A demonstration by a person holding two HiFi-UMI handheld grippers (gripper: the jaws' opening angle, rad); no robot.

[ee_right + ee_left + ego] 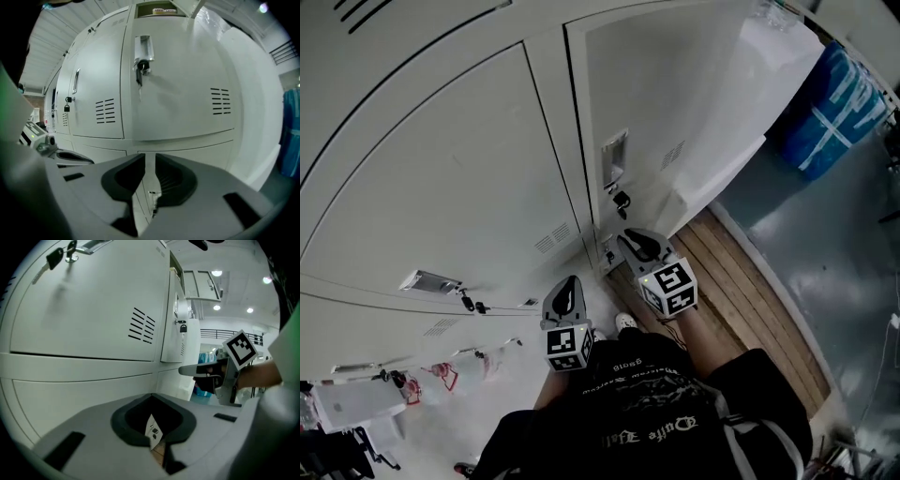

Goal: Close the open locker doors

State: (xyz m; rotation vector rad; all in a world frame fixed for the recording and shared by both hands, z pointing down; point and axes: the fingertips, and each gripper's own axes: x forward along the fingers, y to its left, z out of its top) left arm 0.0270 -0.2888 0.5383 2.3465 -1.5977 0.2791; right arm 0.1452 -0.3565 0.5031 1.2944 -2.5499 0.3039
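— Two big white locker doors fill the head view: the left door (441, 159) and the right door (666, 84). Both look flush with the frame, so I'd count them as closed.

— So the job is finished?

— I doubt it. Far up on the right in the left gripper view, what looks like a smaller upper door (202, 284) stands swung out. The right gripper view shows an open compartment (158, 9) above the right door, with something on its shelf. It may be the same locker. That part seems left to do.

— And the tongs?

— The left tongs (568, 292) are clenched on nothing, tips together, near the bottom right corner of the left door. The right tongs (636, 242) sit just beside the lower left corner of the right door. Their jaws are a narrow slit apart, released, gripping nothing.

— Anything smaller?

— A handle (614, 155) on the right door's left edge, with a key (622, 200) hanging just under it.
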